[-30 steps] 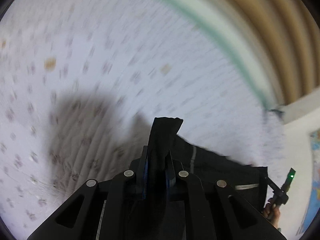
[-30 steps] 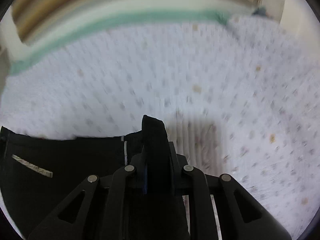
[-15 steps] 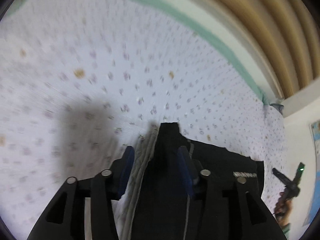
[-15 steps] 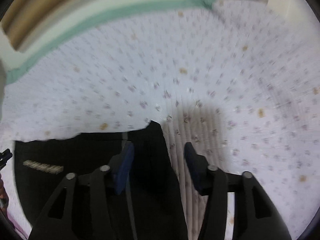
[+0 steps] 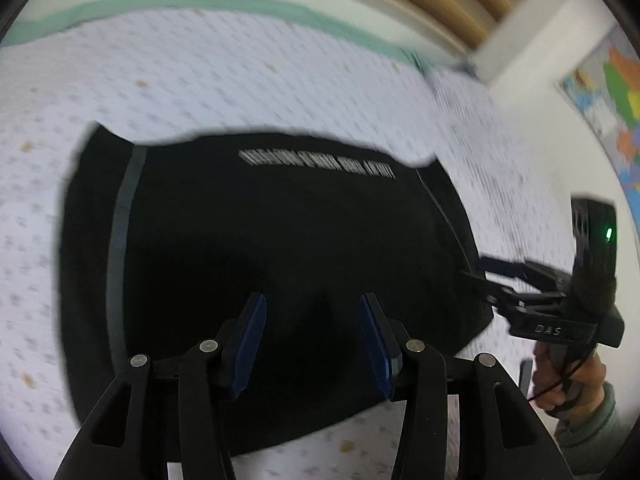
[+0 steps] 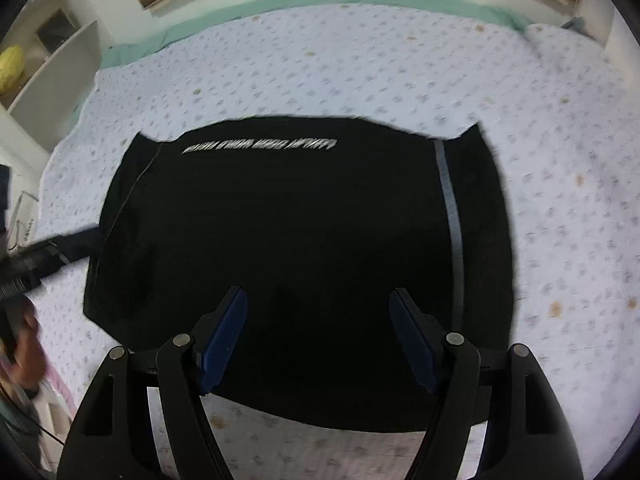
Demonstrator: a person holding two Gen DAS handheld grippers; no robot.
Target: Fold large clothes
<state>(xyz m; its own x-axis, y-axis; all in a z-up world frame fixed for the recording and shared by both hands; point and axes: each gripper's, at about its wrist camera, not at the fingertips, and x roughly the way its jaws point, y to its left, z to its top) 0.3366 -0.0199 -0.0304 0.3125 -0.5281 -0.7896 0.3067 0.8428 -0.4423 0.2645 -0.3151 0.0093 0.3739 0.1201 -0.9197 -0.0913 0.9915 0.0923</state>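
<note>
A black garment (image 5: 280, 232) with a grey stripe and silver lettering lies folded flat on the white patterned bed cover (image 5: 240, 80). It also shows in the right wrist view (image 6: 300, 232). My left gripper (image 5: 312, 320) is open and empty above the garment's near part. My right gripper (image 6: 318, 320) is open and empty above the garment's near edge. The right gripper also shows in the left wrist view (image 5: 486, 270), at the garment's right edge. The left gripper shows blurred in the right wrist view (image 6: 60, 246), at the garment's left edge.
A green sheet edge (image 6: 320, 0) and wooden headboard (image 5: 440, 0) run along the far side of the bed. White shelves (image 6: 52, 64) stand at the left. A coloured map (image 5: 608, 80) hangs on the right wall.
Both grippers were shut on black fabric, then opened and let it go. Both have pulled back, so the whole folded garment now shows.
</note>
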